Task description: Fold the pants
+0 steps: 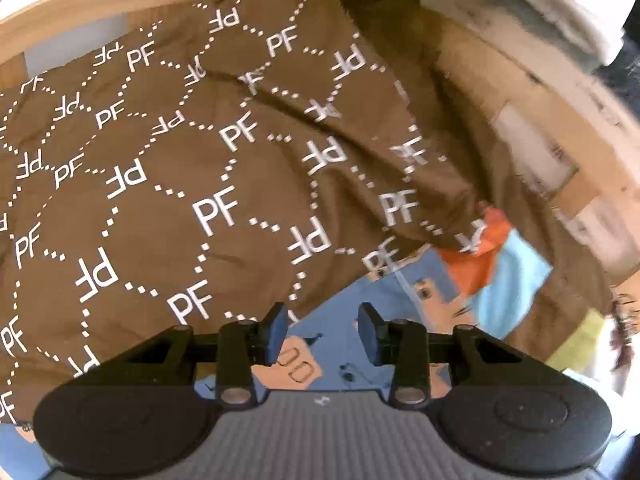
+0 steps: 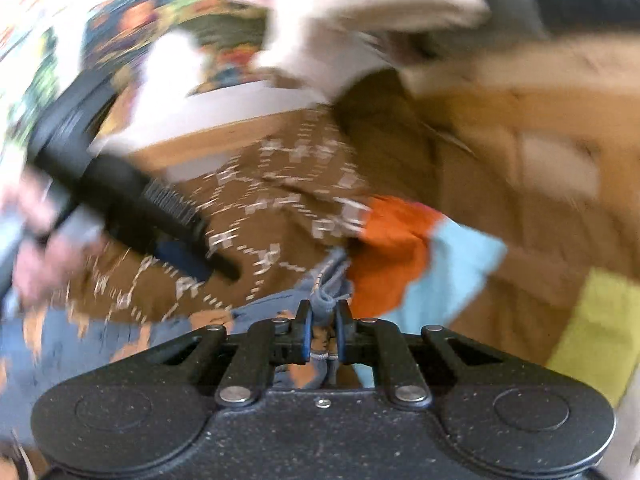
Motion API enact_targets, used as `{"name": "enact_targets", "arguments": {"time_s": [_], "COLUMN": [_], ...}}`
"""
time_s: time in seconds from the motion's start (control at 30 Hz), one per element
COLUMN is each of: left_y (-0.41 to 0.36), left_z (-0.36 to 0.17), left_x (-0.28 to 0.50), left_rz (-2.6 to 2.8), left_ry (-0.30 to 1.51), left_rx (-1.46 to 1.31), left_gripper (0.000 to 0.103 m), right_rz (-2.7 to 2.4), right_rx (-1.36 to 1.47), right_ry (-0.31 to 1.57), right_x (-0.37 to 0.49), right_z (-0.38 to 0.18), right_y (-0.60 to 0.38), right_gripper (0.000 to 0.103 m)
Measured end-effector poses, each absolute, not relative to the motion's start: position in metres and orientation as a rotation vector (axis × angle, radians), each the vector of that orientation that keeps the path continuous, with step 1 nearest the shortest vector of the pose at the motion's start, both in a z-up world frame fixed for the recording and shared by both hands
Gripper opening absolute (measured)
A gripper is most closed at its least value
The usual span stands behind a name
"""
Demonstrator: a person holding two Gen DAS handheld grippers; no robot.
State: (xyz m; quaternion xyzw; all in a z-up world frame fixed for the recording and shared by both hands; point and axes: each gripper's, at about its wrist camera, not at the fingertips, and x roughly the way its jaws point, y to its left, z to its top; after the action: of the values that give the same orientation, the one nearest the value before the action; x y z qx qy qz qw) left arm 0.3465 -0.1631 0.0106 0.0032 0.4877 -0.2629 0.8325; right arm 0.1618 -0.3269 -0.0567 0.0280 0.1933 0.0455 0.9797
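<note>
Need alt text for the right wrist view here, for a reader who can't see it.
The right gripper is clamped on a bunched edge of the blue patterned pants, over a brown lettered cloth. The frame is motion-blurred; the left gripper shows at left.

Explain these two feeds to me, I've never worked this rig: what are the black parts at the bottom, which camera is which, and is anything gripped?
The black parts are hand-held two-finger grippers, one in each of a person's hands; no robot arm is involved. Each picture comes from a fisheye camera on one gripper, looking forward along its fingers.

In the left wrist view, the left gripper stands open with nothing pinched, above blue printed fabric. Beyond it lies a brown cloth with white PF lettering, and an orange and light-blue piece on a wooden surface.

The right wrist view is blurred. The right gripper is shut on a bunched fold of the blue printed fabric, probably the pants. The left gripper shows there too, at the left.
</note>
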Motion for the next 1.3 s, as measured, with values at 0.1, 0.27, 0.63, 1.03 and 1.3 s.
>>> {"name": "enact_targets", "arguments": {"time_s": [0.1, 0.27, 0.63, 1.03, 1.3], "left_y": [-0.162, -0.161, -0.158, -0.122, -0.105], "left_z": [0.012, -0.002, -0.016, -0.045, -0.053], "left_x": [0.341, 0.332, 0.321, 0.315, 0.320], "left_rz": [-0.597, -0.649, -0.735, -0.616, -0.570], "left_ry": [1.062, 1.118, 1.108, 1.125, 1.129], "left_rx": [-0.035, -0.099, -0.186, -0.201, -0.274], "left_gripper": [0.050, 0.068, 0.082, 0.068, 0.039], "right_rz": [0.148, 0.211, 0.248, 0.360, 0.354], "right_rx": [-0.071, -0.226, -0.331, -0.621, -0.638], "right_ry": [0.378, 0.407, 0.448, 0.411, 0.410], "right_x": [0.157, 0.152, 0.152, 0.127, 0.129], "right_z": [-0.058, -0.067, -0.075, -0.091, -0.095], "right_y": [-0.304, -0.279, -0.262, -0.225, -0.221], "right_gripper": [0.012, 0.012, 0.012, 0.015, 0.034]}}
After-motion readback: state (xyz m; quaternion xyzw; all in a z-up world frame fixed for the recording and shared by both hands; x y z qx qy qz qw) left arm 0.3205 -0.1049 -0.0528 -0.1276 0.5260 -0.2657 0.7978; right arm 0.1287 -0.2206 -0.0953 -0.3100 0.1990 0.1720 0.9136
